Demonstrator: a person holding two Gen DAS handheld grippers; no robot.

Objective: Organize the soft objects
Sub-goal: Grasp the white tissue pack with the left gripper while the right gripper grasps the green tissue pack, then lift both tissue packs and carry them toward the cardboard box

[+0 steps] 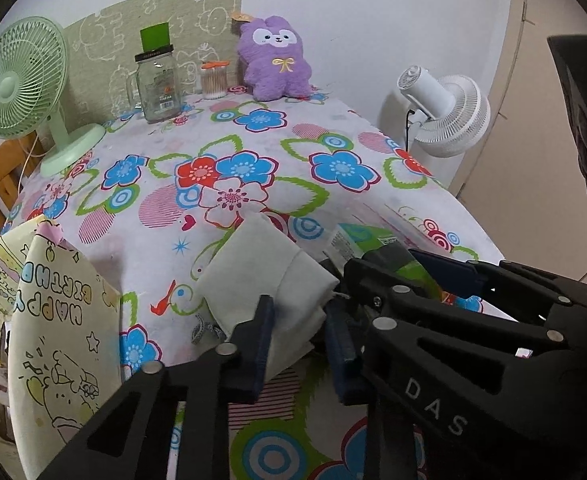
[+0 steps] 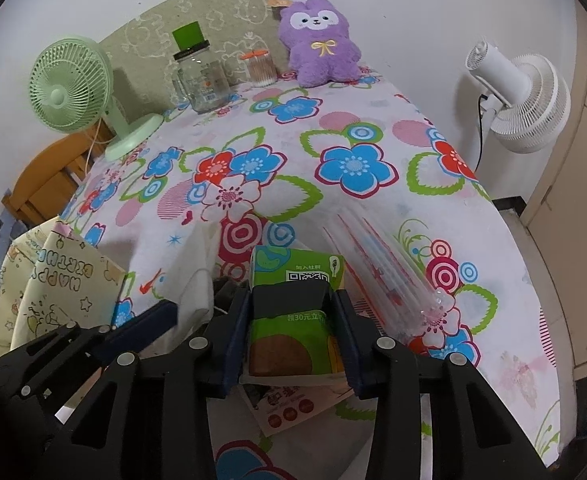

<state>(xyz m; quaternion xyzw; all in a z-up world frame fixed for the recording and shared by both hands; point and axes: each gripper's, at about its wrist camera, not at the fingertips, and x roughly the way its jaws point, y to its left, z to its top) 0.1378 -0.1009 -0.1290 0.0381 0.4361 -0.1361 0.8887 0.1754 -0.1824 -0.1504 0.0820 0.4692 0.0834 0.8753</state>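
Left tool: clamped on the folded white cloth.
Right tool: gripping the green tissue pack.
Surface: floral cover.

Gift bag cropped at the left edge; leaflet mostly under the tissue pack.

Both wrist views are evenly and softly lit from overhead, bright with no harsh glare. Faint shadows fall beside the gift bag and behind the green fan. Fisheye distortion bows the bench's floral cloth and blackens the corners. Focus stays mostly sharp; the glass jar shows small highlights.
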